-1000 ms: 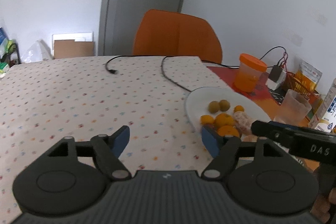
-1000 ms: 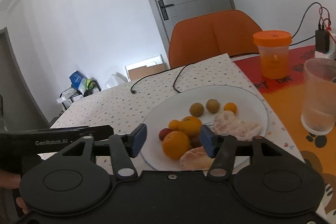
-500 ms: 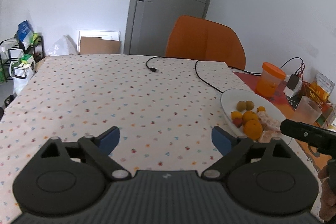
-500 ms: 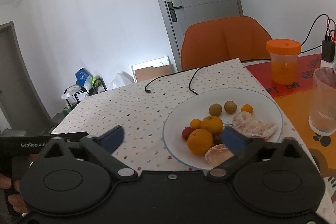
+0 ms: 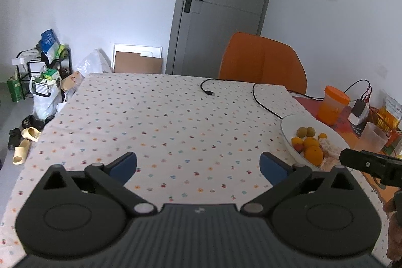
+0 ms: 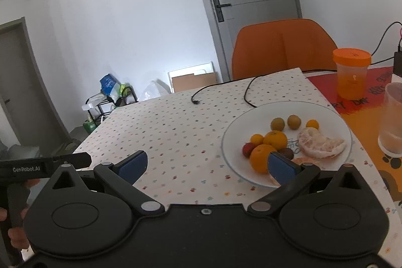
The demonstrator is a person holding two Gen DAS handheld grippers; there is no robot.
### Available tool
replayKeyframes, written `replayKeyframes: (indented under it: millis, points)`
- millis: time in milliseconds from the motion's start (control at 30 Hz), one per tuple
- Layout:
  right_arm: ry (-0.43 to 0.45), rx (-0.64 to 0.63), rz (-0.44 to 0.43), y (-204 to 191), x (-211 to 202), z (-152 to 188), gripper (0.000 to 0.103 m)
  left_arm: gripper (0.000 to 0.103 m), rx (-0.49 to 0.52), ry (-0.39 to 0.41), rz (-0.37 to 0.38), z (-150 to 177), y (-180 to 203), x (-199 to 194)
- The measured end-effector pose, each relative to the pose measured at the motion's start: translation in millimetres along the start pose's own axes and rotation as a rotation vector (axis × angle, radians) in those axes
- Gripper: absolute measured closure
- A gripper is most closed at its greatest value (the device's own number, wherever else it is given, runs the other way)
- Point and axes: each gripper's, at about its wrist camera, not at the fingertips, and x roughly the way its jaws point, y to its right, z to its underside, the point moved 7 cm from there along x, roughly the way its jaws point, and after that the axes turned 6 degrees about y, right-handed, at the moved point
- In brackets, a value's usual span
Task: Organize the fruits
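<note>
A white plate (image 6: 326, 114) on the dotted tablecloth carries two oranges (image 6: 261, 157), peeled citrus segments (image 6: 319, 142), two greenish-brown round fruits (image 6: 277, 123), small orange fruits and a small red one (image 6: 248, 149). My right gripper (image 6: 207, 166) is open and holds nothing; its right finger overlaps the plate's near rim in the picture. My left gripper (image 5: 198, 166) hovers over bare cloth left of the plate (image 5: 289, 124), its jaws opening with nothing between them. The right gripper's black body (image 5: 364, 163) shows at the left wrist view's right edge.
An orange-lidded cup (image 6: 351, 77) and a clear glass (image 6: 392, 117) stand right of the plate on a red-orange mat. A black cable (image 6: 196, 101) lies across the far cloth. An orange chair (image 6: 281, 49) is behind the table. A rack, bags and shoes sit on the floor at left.
Both grippers opened wide and drew back from the plate. The left one also swung left, so the plate now sits at the right of its view.
</note>
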Motion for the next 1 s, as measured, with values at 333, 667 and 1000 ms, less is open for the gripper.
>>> replayKeyframes:
  millis: [333, 667, 1000]
  points:
    - [-0.01, -0.001, -0.018, -19.5, -8.9, -0.7, 0.0, 0.0, 0.004, 0.015, -0.021, -2.1, -10.5, -28.3]
    - [-0.027, -0.033, -0.023, -36.8, -25.4, 5.0, 0.0, 0.0, 0.013, 0.005, -0.081, 8.9, -27.7, -45.8]
    - [-0.059, -0.037, 0.07, -37.3, -39.5, 29.1, 0.0, 0.0, 0.0, -0.007, -0.097, 30.7, -43.7, -61.7]
